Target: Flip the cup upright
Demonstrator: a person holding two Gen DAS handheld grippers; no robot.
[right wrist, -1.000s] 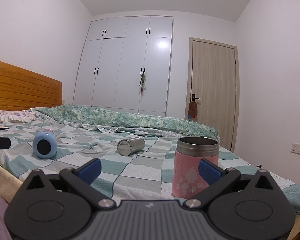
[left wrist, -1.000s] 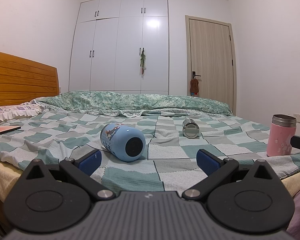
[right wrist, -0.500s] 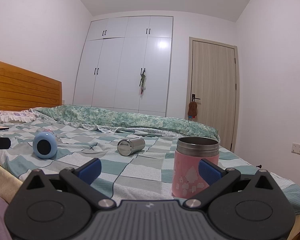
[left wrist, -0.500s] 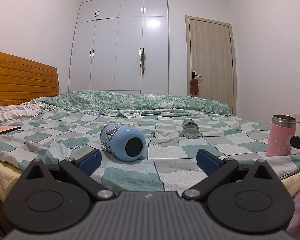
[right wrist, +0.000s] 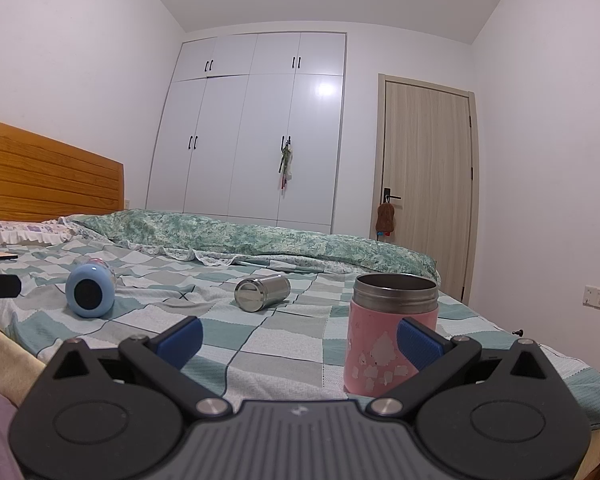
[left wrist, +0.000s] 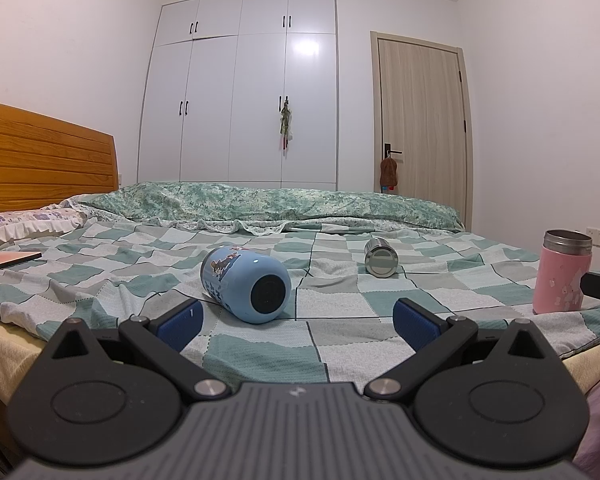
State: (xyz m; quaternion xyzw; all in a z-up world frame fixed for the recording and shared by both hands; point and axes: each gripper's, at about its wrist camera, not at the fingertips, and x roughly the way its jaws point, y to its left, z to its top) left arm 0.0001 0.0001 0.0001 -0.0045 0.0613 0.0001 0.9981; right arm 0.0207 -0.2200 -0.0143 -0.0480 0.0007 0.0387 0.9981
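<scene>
We see the blue cup [left wrist: 246,283] lying on its side on the checked blanket [left wrist: 340,300], its bottom toward our left gripper [left wrist: 296,318], whose jaws stand wide apart. Our right gripper [right wrist: 298,338] is also spread, the pink cup [right wrist: 384,332] upright just ahead. A steel cup [right wrist: 262,293] lies between them.

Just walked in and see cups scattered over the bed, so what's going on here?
A person holds a two-finger gripper in each hand at the edge of the bed, and neither grips anything. The left gripper is open, aimed at the blue cup lying on its side. The right gripper is open too, close to the pink cup, which stands upright. A small steel cup also lies on its side further back. No flipping has started.
</scene>
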